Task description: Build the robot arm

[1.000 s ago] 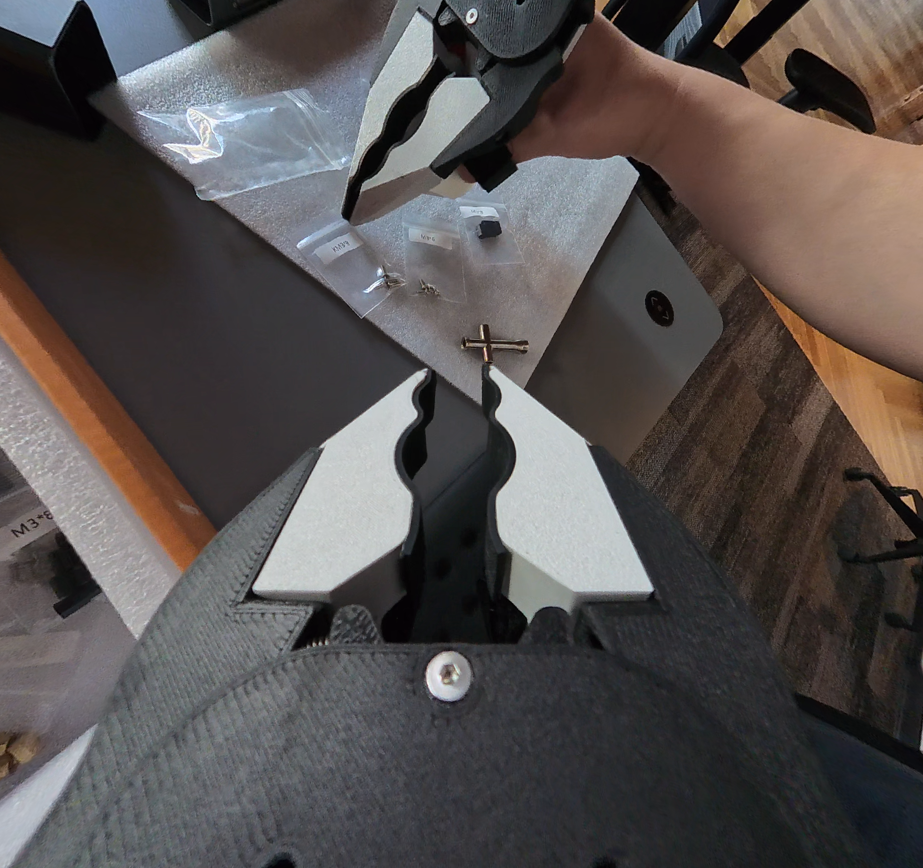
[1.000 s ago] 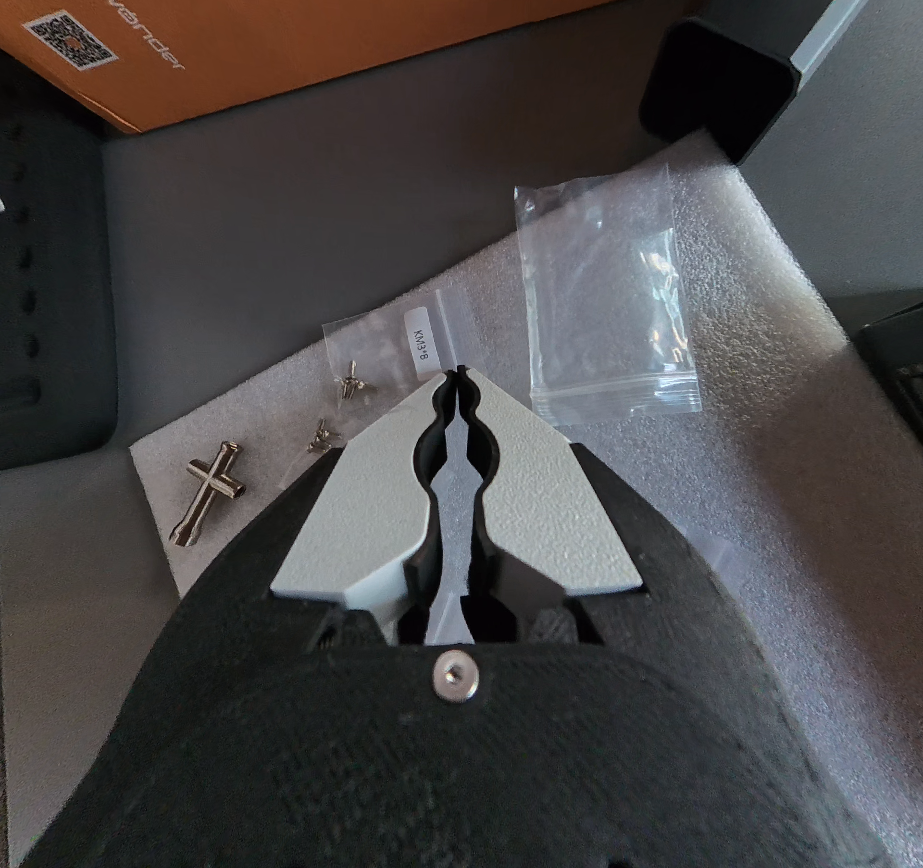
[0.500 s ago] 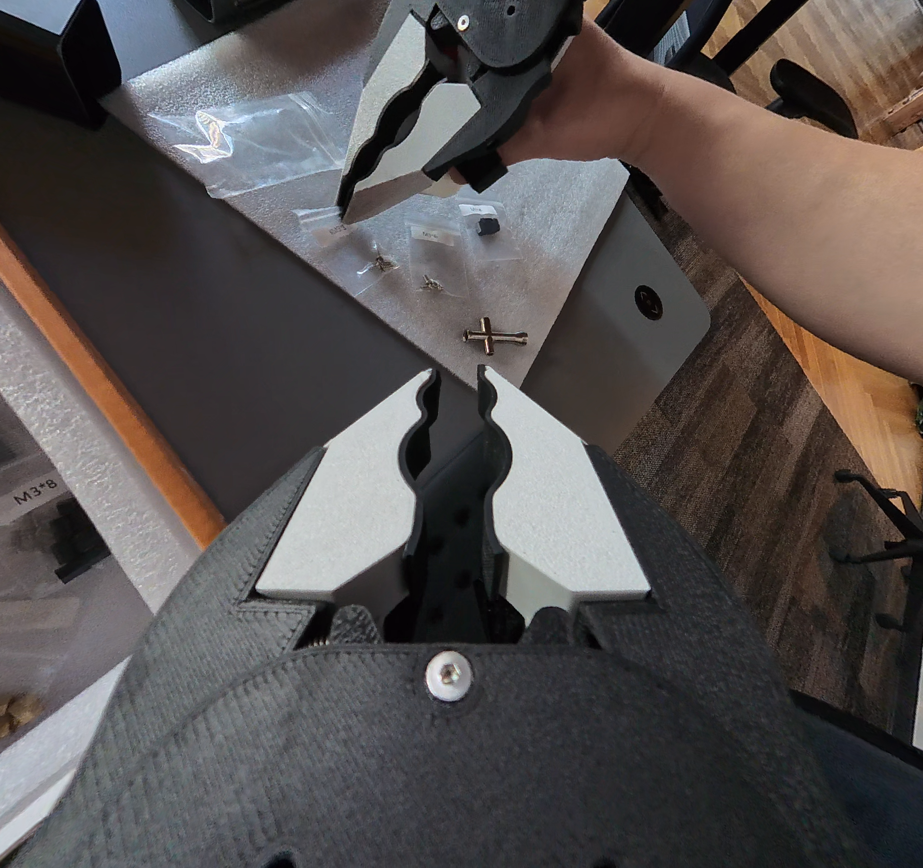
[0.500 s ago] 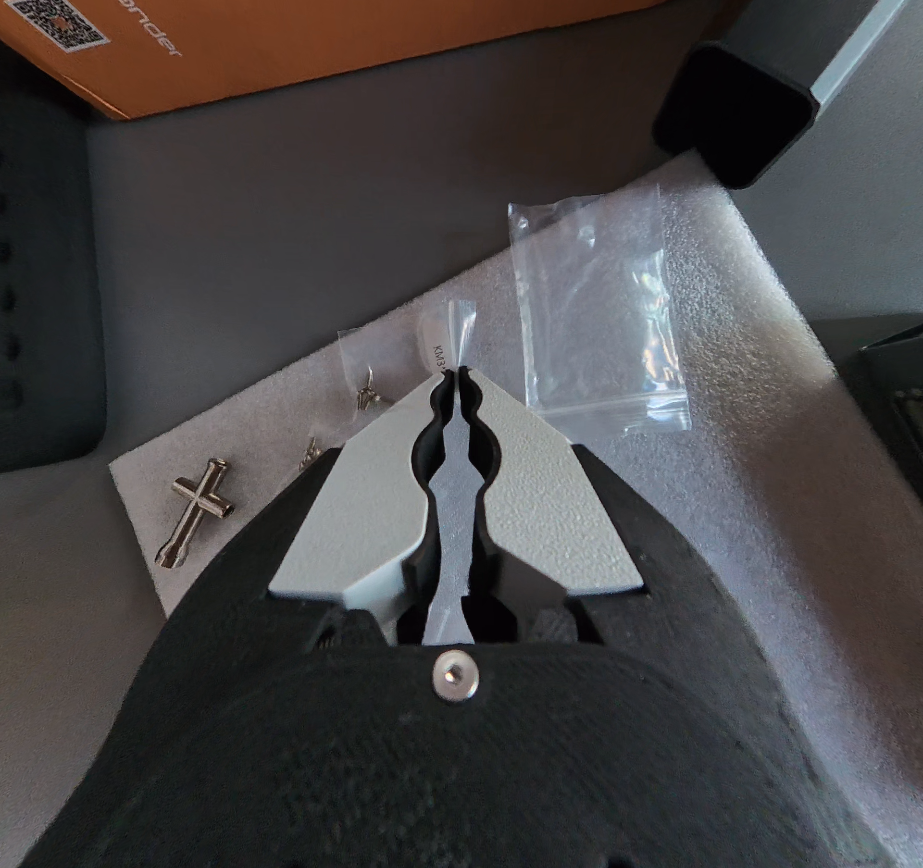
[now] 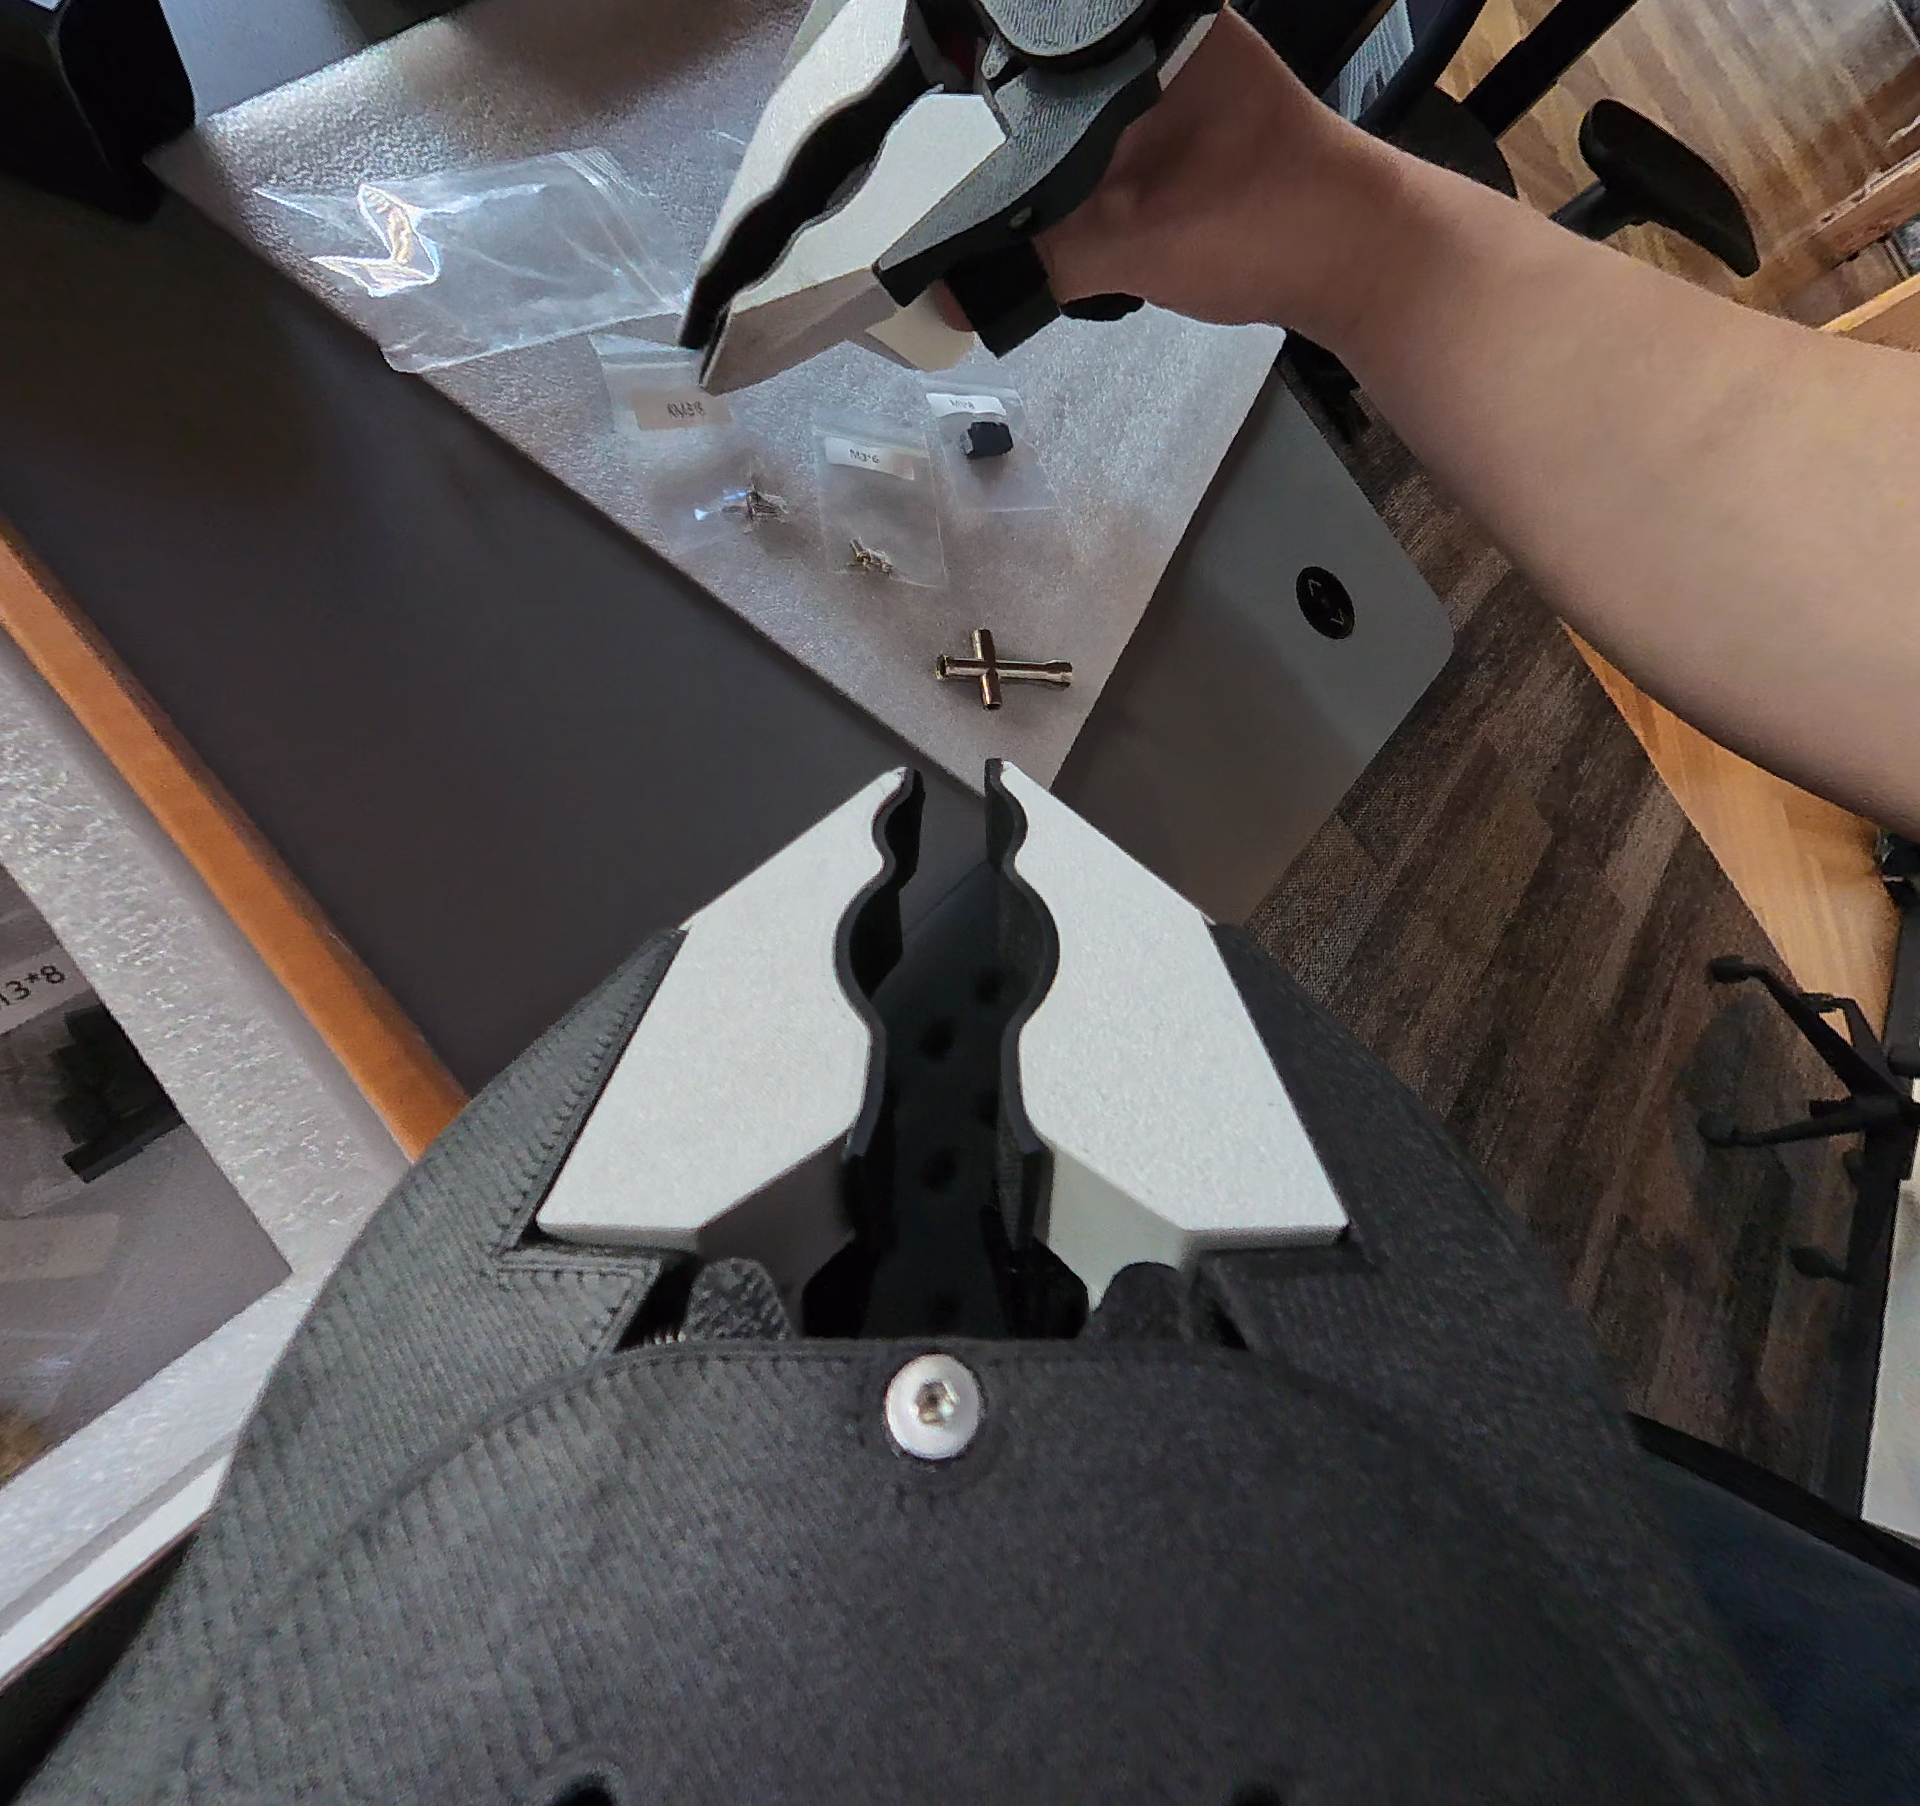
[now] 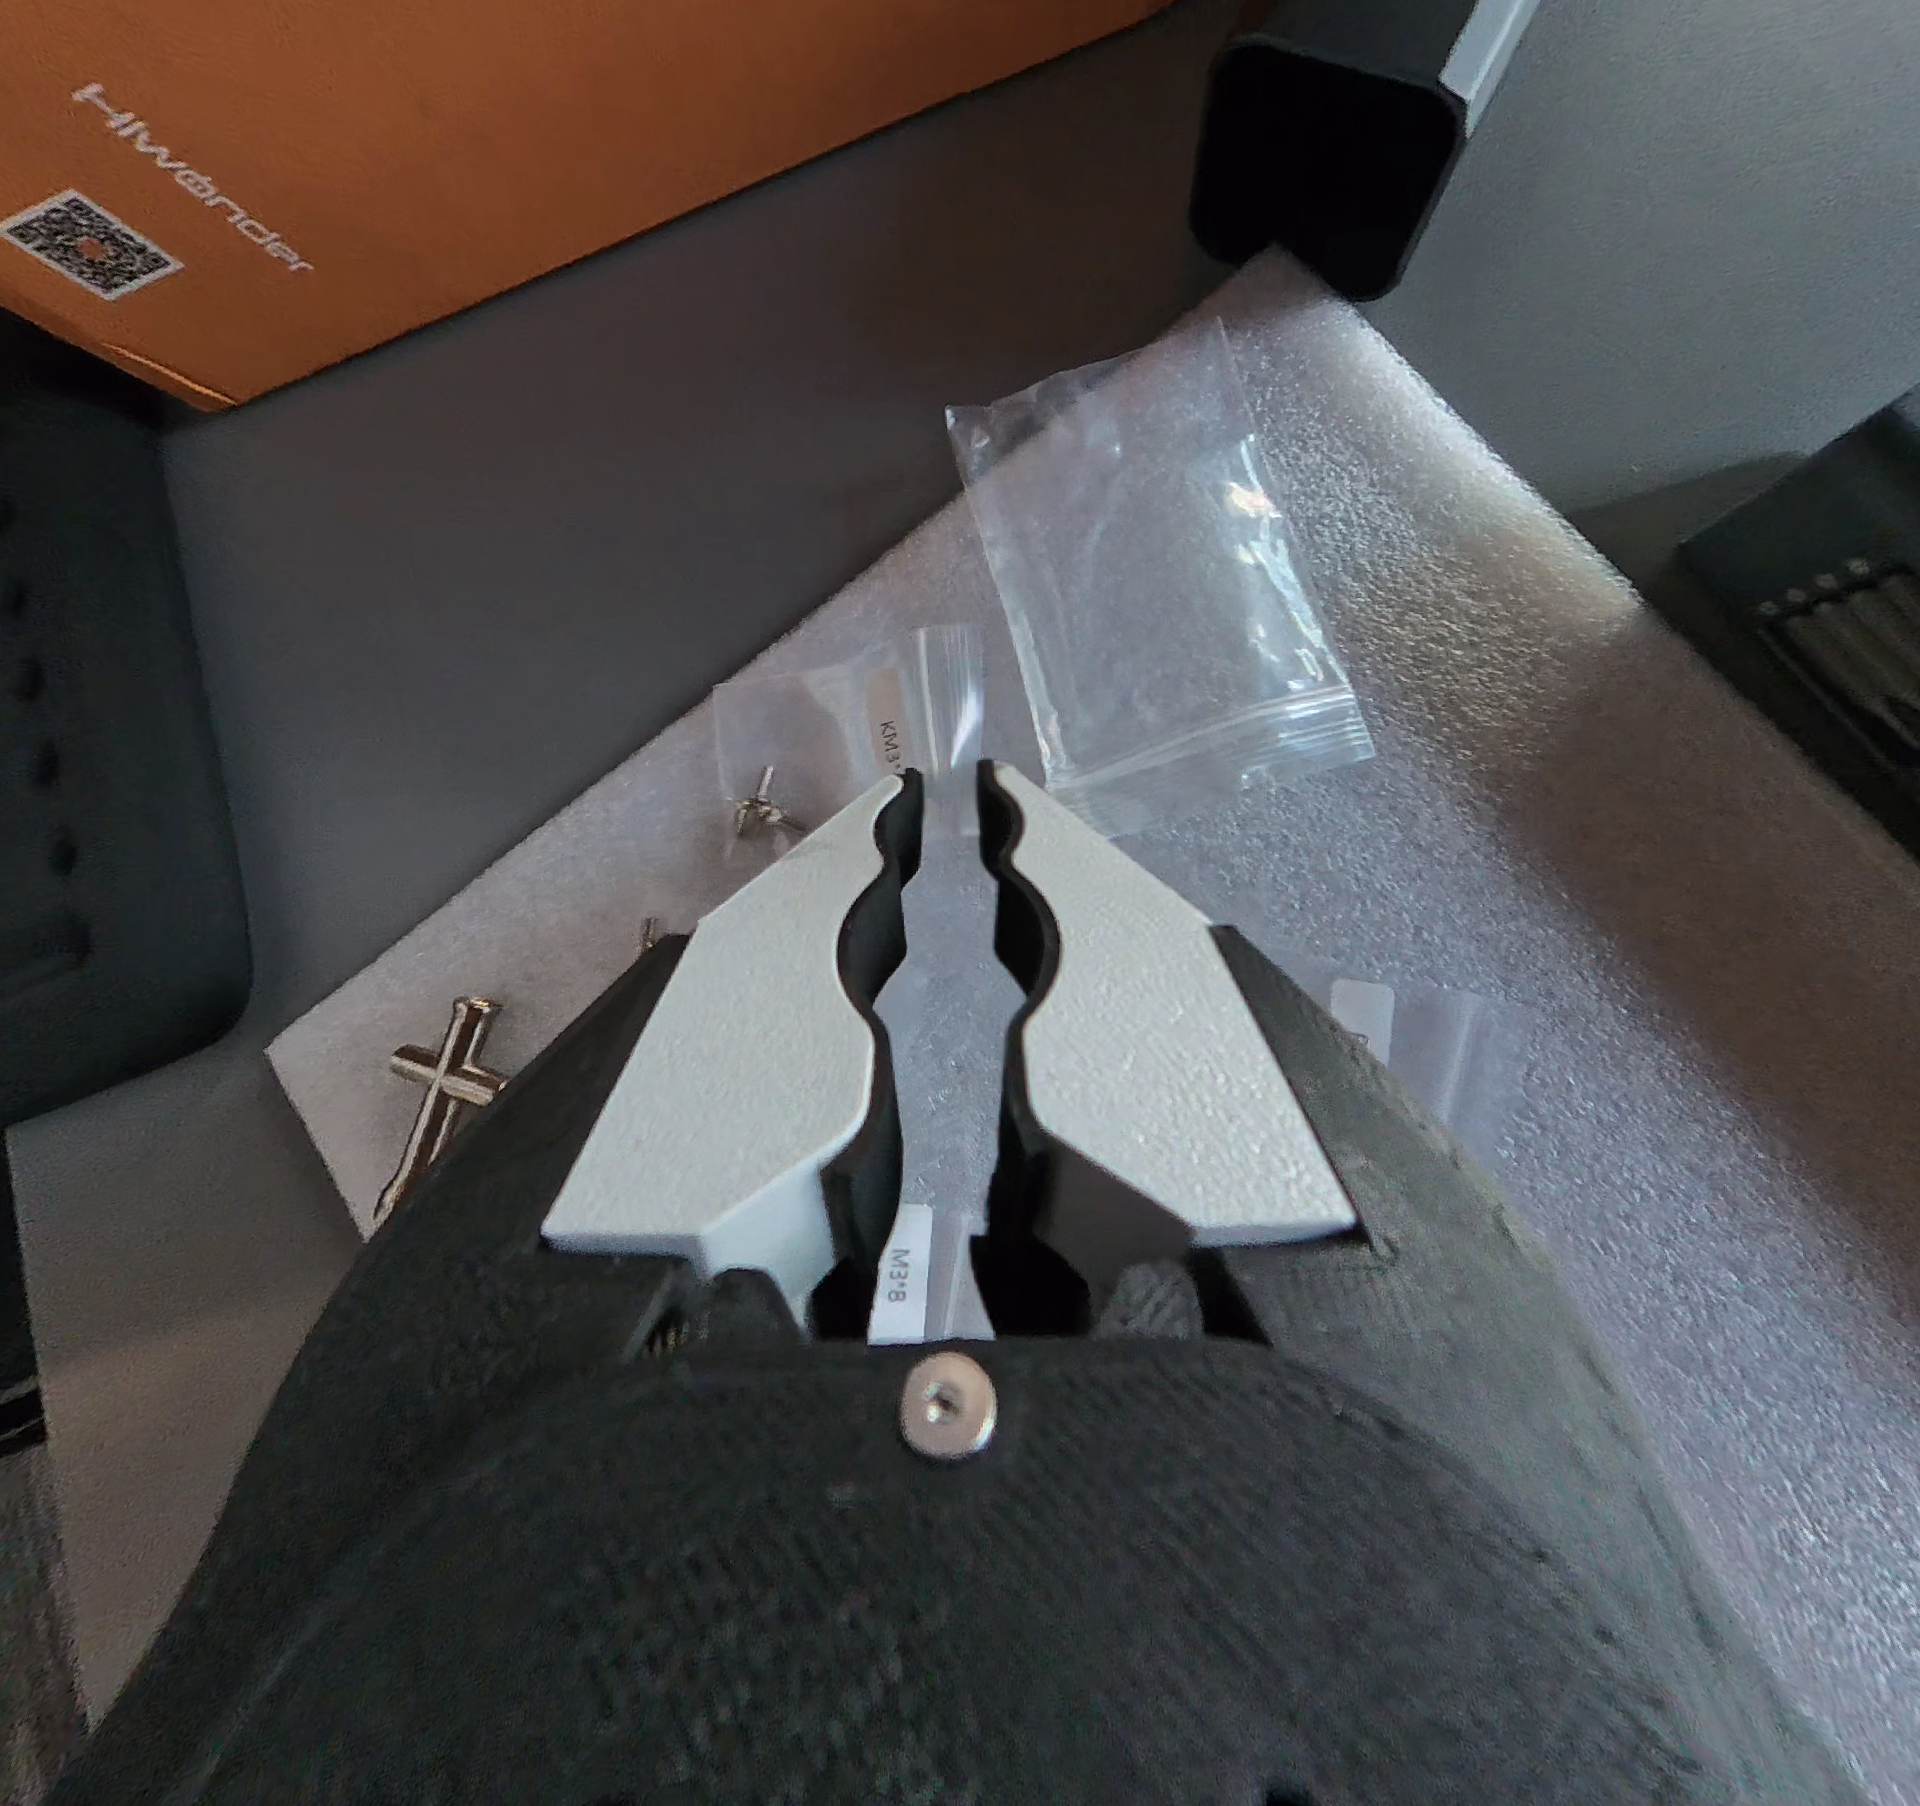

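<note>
My right gripper (image 6: 948,771) is open by a narrow gap, low over a grey foam sheet (image 6: 1455,821). The raised top edge of a small clear bag (image 6: 790,728) holding screws (image 6: 764,811) stands between its tips. In the left wrist view the right gripper (image 5: 704,359) points down at that bag (image 5: 707,468). My left gripper (image 5: 943,780) is open by a narrow gap and empty, in the air over the desk's near edge. A metal cross wrench (image 5: 1003,670) lies just ahead of it.
A large empty clear bag (image 6: 1153,603) lies on the foam past the right gripper. Two more small labelled bags (image 5: 878,509) (image 5: 977,437) lie beside the first. An orange box (image 6: 520,94), a black square tube (image 6: 1330,156) and a black bit case (image 6: 1829,634) stand around the foam. About 15 cm separates my left fingertips from my right. My right gripper is the nearer one to the black bit case (image 6: 1829,634): about 15 cm, against 30 cm.
My right gripper was shut on the small bag's top edge half a second ago; its jaws have now parted. The left gripper's gap has narrowed a little.
</note>
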`<state>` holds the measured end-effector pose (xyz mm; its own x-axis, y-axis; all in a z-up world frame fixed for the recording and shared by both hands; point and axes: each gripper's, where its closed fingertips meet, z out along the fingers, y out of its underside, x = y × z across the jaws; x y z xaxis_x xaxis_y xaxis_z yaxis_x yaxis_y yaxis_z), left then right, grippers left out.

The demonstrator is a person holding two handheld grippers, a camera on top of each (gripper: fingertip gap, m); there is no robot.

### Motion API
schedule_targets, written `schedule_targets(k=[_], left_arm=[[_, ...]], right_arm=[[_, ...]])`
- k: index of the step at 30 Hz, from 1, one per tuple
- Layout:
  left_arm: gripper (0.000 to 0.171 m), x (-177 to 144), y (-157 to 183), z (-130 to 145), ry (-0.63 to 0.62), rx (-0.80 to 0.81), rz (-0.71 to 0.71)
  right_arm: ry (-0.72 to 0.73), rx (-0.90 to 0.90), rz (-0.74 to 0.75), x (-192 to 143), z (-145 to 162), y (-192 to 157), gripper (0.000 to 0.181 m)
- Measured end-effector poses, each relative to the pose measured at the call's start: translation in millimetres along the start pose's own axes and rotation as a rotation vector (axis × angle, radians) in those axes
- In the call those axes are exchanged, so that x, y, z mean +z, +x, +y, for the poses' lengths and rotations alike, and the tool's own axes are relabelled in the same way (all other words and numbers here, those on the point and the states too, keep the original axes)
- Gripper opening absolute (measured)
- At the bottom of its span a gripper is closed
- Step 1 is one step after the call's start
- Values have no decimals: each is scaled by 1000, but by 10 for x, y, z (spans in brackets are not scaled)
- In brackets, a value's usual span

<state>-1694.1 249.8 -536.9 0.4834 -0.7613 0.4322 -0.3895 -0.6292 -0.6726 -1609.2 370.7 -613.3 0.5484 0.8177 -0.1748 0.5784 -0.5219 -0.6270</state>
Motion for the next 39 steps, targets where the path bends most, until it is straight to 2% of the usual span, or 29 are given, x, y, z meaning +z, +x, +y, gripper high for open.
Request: schedule_targets(k=[4,6,8,11,14,17,20,25,31,36,39], left_arm=[[10,-34,-6,-21,15,3,-8],[10,-64,-27,-51,30,0,-16],[10,-100,-60,-90,47,-1,-26],[10,-159,-122,-154,77,-3,-41],[10,-209,-187,-214,100,-4,-54],[10,-249,-244,-284,125,-4,-67],[12,-265,-285,-358,151,-6,-69],[15,-271,-420,-489,174,1,-106],[20,-359,-604,-766,239,-5,-160],[28,-448,-769,-955,302,17,-233],[31,-631,-933,-1101,351,52,-309]], right_arm=[[33,30,58,-88,7,80,19],[76,57,142,-210,-3,184,20],[171,66,438,-530,-38,513,20],[364,56,684,-1029,-54,590,24],[383,163,815,-1294,270,611,50],[379,227,955,-1525,678,614,51],[420,308,1030,-1658,984,597,50],[474,371,1164,-1767,1226,601,52],[442,294,1289,-1805,1182,539,49],[391,284,1281,-1739,1195,560,50],[392,304,1266,-1729,1213,574,50]])
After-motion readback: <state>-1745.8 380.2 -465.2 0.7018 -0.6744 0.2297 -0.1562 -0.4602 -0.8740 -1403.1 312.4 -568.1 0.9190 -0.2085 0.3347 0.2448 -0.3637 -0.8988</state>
